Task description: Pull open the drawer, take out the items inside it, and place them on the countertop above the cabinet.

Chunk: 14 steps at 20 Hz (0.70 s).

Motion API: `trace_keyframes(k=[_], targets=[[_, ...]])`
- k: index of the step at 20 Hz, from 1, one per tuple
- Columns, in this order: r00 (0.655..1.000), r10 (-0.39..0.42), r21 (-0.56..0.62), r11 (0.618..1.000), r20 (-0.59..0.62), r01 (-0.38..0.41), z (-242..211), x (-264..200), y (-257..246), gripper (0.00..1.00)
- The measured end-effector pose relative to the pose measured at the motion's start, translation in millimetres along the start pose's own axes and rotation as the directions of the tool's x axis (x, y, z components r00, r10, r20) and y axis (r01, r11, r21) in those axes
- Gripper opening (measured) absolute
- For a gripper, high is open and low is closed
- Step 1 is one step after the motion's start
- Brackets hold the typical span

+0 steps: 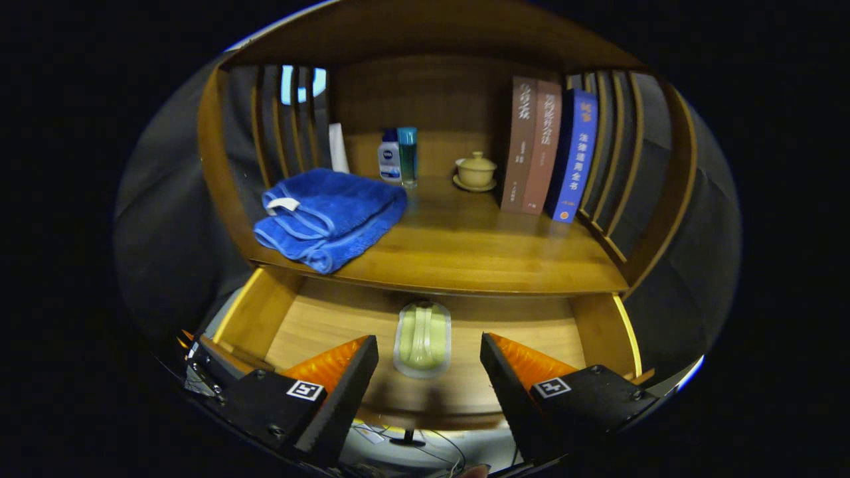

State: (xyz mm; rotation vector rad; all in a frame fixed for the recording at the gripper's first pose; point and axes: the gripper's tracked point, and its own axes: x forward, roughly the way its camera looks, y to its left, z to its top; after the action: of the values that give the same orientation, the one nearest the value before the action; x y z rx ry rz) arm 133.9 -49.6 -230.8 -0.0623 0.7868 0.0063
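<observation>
Orange-and-black fingers frame our view, and the back end of the pale green object in a clear wrapper [422, 337] slips under the countertop's front lip, so we cannot make out its full shape or say what it is. Our two-finger gripper [429, 372] stands wide, holding nothing and touching nothing; the left fingertip [362, 362] and the right one sit well apart with the wrapped green object lying between them and just ahead. It rests on the floor of the pulled-open wooden drawer [265, 312], midway between the drawer's side walls, with bare wood on both sides of it. The drawer's front rail runs just below our fingertips, partly in shadow.

Beyond the drawer, the wooden countertop [478, 252] has open room at its front and middle. A folded blue towel [329, 216] overhangs the front edge on the left. Farther back stand a small white bottle [389, 159] and a teal-capped bottle [408, 154] touching side by side, a lidded yellow ceramic cup on a saucer [475, 171], and three upright books [548, 156], two brown and one blue, against the slatted right side.
</observation>
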Motion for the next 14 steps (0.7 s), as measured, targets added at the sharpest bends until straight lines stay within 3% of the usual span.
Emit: trace_keyframes(k=[3,6,8,11,12,14], targets=[[0.993,-0.014,-0.002,1.0,-0.118,0.014,-13,42,5,0.96],[0.981,-0.035,0.002,0.999,-0.191,0.036,-26,69,5,0.79],[0.976,-0.045,-0.028,0.999,-0.212,0.04,-33,80,3,0.79],[0.965,-0.04,0.047,0.997,-0.258,0.054,-46,88,3,0.35],[0.968,-0.042,0.072,0.995,-0.249,0.062,-41,86,3,0.3],[0.966,-0.029,0.103,0.993,-0.256,0.057,-44,93,0,0.31]])
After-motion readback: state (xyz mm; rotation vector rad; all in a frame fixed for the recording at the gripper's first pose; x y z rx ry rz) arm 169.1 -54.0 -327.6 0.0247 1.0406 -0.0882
